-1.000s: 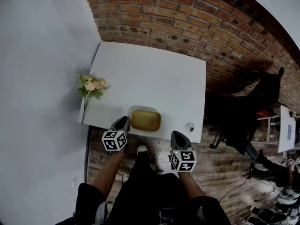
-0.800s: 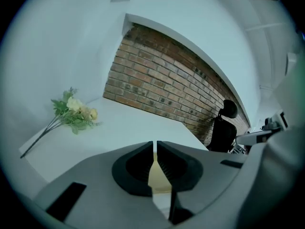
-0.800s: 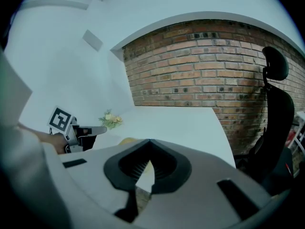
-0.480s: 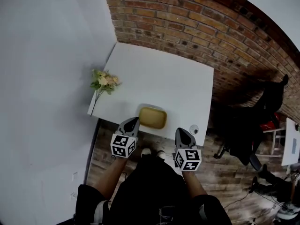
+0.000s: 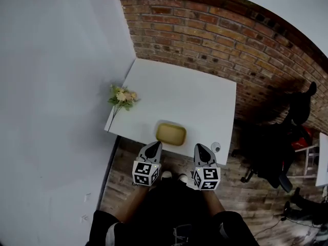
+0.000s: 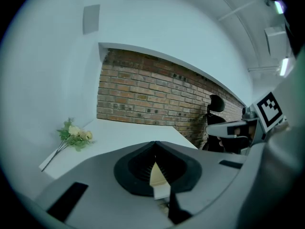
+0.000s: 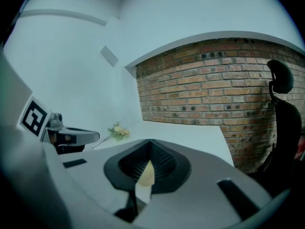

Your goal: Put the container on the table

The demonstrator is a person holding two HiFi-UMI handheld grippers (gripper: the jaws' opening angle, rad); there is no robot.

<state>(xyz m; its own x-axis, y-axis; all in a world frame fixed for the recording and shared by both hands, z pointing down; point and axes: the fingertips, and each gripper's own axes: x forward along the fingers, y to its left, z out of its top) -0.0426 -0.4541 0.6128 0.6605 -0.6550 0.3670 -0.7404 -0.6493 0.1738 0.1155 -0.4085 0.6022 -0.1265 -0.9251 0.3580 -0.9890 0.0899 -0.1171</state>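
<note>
A shallow yellow container (image 5: pixel 171 134) rests on the white table (image 5: pixel 195 96) near its front edge. Both grippers hang off the table's front edge, over the wooden floor. My left gripper (image 5: pixel 154 147) is just in front of the container's left corner, my right gripper (image 5: pixel 201 149) to its front right; neither touches it. Each has its jaws together with nothing held. In the left gripper view a sliver of the container (image 6: pixel 157 175) shows through the hollow behind the shut left gripper (image 6: pixel 155 142). The right gripper (image 7: pixel 150 141) frames the container (image 7: pixel 147 173) the same way.
A bunch of pale flowers (image 5: pixel 122 96) lies at the table's left edge. A small round object (image 5: pixel 216 147) sits at the front right corner. A brick wall (image 5: pixel 215 40) backs the table, a white wall stands on the left, and a black office chair (image 5: pixel 266 147) is to the right.
Both grippers have drawn back from the container's sides toward the person and off the table edge. The view has backed away, and the container stays put on the table.
</note>
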